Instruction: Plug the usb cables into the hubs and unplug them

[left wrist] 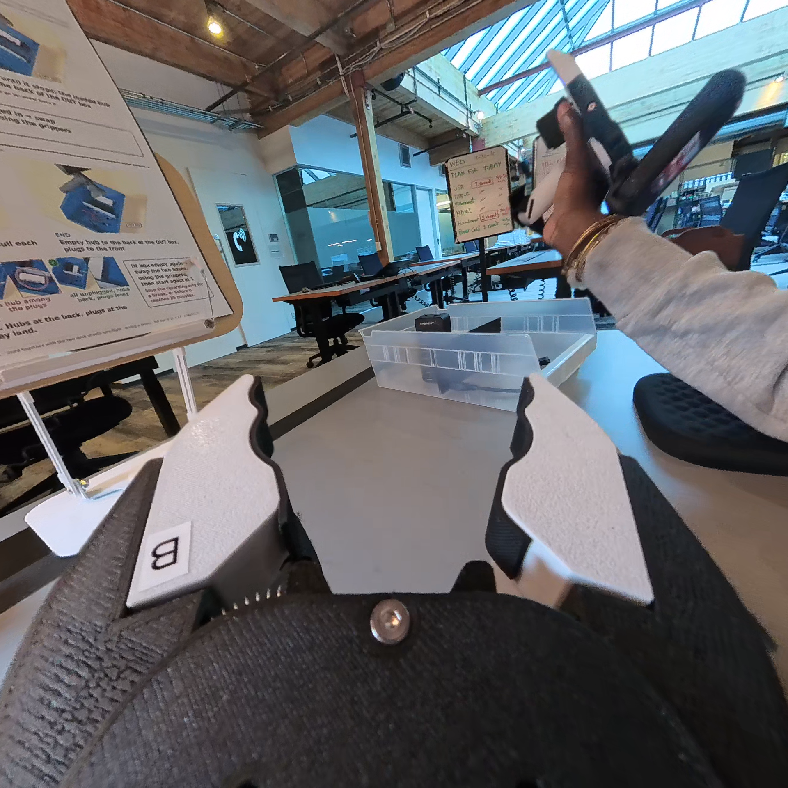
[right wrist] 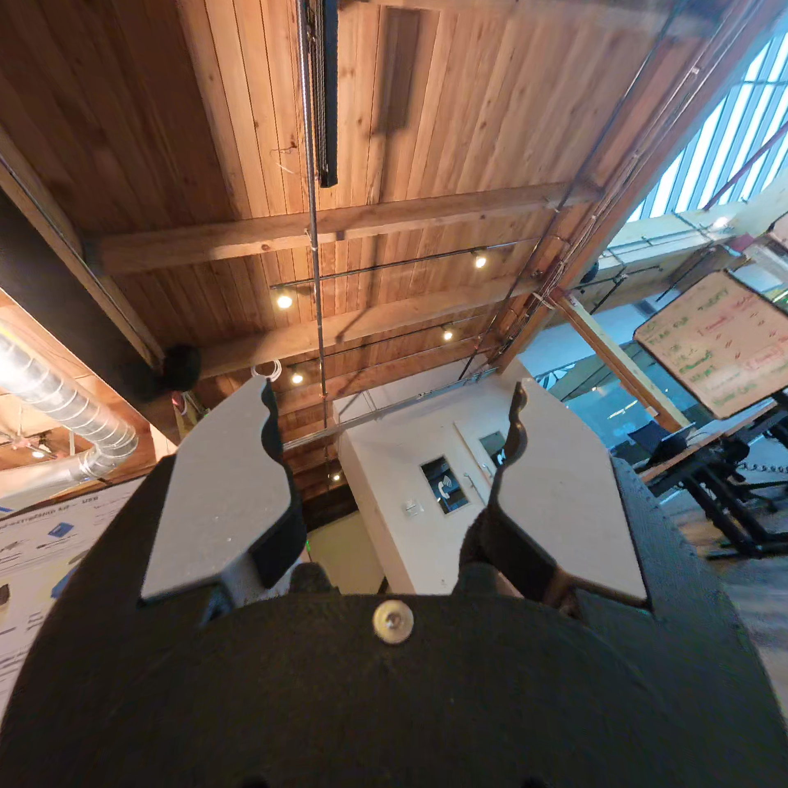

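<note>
Here the left gripper [left wrist: 392, 430], one two-finger tool with white plates and black wavy pads, hovered low over the pale grey table [left wrist: 383, 490], its two fingers spread wide with nothing between them. Ahead of it on the table stood one clear plastic bin [left wrist: 452, 366], open at the top and crossed by one dark divider. One small black hub [left wrist: 433, 323] showed at the far left of the bin, and one dark cable [left wrist: 464, 388] showed dimly through the near wall; whether cable and hub were joined could not be told.

The right gripper [right wrist: 392, 430], a matching tool in grey and black, was raised well above the table and tilted toward the wooden plank ceiling [right wrist: 213, 128], where six small spot lamps could be counted. Its two fingers were likewise spread apart and held nothing. In the left wrist view that same tool appeared blurred at upper right, gripped by one hand [left wrist: 563, 196] with thin gold bangles at the wrist and a light grey sleeve [left wrist: 682, 324]. One black mesh pad [left wrist: 699, 422] lay on the table beneath that sleeve.

One printed instruction sheet on a white stand [left wrist: 85, 213] stood at the table's left edge. Beyond, one whiteboard on a pole [left wrist: 478, 194] stood among wooden desks and dark office chairs.
</note>
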A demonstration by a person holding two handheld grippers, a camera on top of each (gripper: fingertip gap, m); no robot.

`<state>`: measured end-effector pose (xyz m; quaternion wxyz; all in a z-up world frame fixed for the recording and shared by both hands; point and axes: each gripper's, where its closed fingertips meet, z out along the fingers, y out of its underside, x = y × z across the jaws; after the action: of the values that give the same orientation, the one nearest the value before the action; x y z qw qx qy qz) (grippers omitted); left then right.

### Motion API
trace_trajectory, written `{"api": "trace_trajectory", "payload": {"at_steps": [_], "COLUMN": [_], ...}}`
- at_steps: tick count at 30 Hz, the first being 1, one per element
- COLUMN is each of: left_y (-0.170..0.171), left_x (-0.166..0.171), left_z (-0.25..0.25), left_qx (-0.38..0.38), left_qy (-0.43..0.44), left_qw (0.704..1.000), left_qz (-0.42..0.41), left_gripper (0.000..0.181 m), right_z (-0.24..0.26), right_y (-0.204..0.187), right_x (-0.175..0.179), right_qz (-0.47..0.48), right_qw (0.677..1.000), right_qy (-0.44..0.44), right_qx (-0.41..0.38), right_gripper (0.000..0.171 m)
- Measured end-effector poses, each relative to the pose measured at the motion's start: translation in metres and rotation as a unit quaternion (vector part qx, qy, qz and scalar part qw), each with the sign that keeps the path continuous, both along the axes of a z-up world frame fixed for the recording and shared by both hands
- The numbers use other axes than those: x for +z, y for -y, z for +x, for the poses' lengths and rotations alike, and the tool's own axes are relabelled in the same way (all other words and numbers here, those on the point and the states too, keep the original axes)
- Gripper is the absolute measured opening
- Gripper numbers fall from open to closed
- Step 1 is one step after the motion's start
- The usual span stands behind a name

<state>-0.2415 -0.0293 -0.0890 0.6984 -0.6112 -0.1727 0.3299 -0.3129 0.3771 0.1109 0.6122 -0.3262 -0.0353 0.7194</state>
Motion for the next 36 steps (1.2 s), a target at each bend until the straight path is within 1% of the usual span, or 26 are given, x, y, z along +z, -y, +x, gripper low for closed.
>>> {"api": "trace_trajectory", "payload": {"at_steps": [3, 6, 7, 9, 11, 12, 13, 14, 15, 17, 19, 20, 22, 24, 25, 26, 28, 30, 32, 34, 36], "left_y": [0.006, 0.033, 0.049, 0.093, 0.147, 0.174, 0.201, 0.226, 0.249, 0.286, 0.312, 0.323, 0.344, 0.357, 0.361, 0.362, 0.36, 0.361, 0.358, 0.354, 0.363], "left_x": [0.015, 0.058, 0.074, 0.103, 0.116, 0.112, 0.101, 0.084, 0.059, 0.003, -0.052, -0.074, -0.104, -0.119, -0.122, -0.125, -0.131, -0.131, -0.133, -0.137, -0.136], "left_z": [0.003, 0.012, 0.017, 0.026, 0.03, 0.029, 0.026, 0.023, 0.02, 0.019, 0.024, 0.027, 0.029, 0.027, 0.023, 0.019, 0.016, 0.014, 0.015, 0.013, 0.003], "left_qx": [0.009, 0.048, 0.073, 0.144, 0.214, 0.244, 0.268, 0.287, 0.298, 0.311, 0.317, 0.328, 0.354, 0.364, 0.367, 0.361, 0.351, 0.352, 0.341, 0.338, 0.371], "left_qy": [-0.017, -0.04, -0.047, -0.059, -0.034, 0.002, 0.05, 0.107, 0.174, 0.311, 0.416, 0.443, 0.456, 0.445, 0.432, 0.426, 0.43, 0.434, 0.438, 0.431, 0.375], "left_qw": [1.0, 0.998, 0.996, 0.988, 0.975, 0.968, 0.958, 0.945, 0.927, 0.872, 0.807, 0.773, 0.716, 0.677, 0.667, 0.663, 0.654, 0.644, 0.645, 0.656, 0.662], "left_qz": [-0.007, -0.008, -0.011, -0.024, -0.043, -0.062, -0.087, -0.116, -0.149, -0.212, -0.276, -0.314, -0.392, -0.459, -0.483, -0.499, -0.514, -0.523, -0.526, -0.52, -0.533], "left_gripper": [0.111, 0.11, 0.107, 0.1, 0.094, 0.09, 0.087, 0.084, 0.084, 0.086, 0.088, 0.09, 0.089, 0.08, 0.074, 0.071, 0.059, 0.059, 0.052, 0.035, 0.031], "right_z": [0.01, 0.016, 0.02, 0.029, 0.038, 0.042, 0.046, 0.05, 0.054, 0.058, 0.062, 0.063, 0.066, 0.069, 0.069, 0.069, 0.069, 0.069, 0.069, 0.07, 0.071], "right_y": [-0.002, -0.004, -0.006, -0.01, -0.015, -0.018, -0.021, -0.025, -0.029, -0.038, -0.045, -0.049, -0.054, -0.058, -0.06, -0.062, -0.064, -0.065, -0.065, -0.064, -0.064], "right_x": [0.006, 0.011, 0.013, 0.017, 0.02, 0.021, 0.021, 0.021, 0.021, 0.019, 0.017, 0.016, 0.015, 0.013, 0.012, 0.012, 0.01, 0.01, 0.01, 0.01, 0.01], "right_qz": [0.003, 0.012, 0.013, 0.011, 0.007, 0.005, 0.003, -0.001, -0.005, -0.017, -0.03, -0.035, -0.042, -0.046, -0.048, -0.05, -0.053, -0.054, -0.053, -0.055, -0.055], "right_qw": [1.0, 1.0, 1.0, 0.999, 0.999, 0.999, 0.998, 0.998, 0.997, 0.997, 0.996, 0.996, 0.995, 0.995, 0.995, 0.994, 0.994, 0.994, 0.994, 0.994, 0.993], "right_qy": [-0.01, -0.008, -0.012, -0.026, -0.039, -0.044, -0.048, -0.053, -0.057, -0.064, -0.069, -0.072, -0.078, -0.082, -0.082, -0.083, -0.085, -0.088, -0.091, -0.096, -0.1], "right_qx": [-0.008, -0.019, -0.022, -0.025, -0.029, -0.032, -0.036, -0.042, -0.045, -0.046, -0.044, -0.043, -0.041, -0.041, -0.042, -0.041, -0.037, -0.032, -0.025, -0.017, -0.013], "right_gripper": [0.102, 0.102, 0.101, 0.099, 0.098, 0.098, 0.097, 0.097, 0.096, 0.095, 0.094, 0.094, 0.092, 0.09, 0.089, 0.089, 0.087, 0.085, 0.083, 0.081, 0.08]}}
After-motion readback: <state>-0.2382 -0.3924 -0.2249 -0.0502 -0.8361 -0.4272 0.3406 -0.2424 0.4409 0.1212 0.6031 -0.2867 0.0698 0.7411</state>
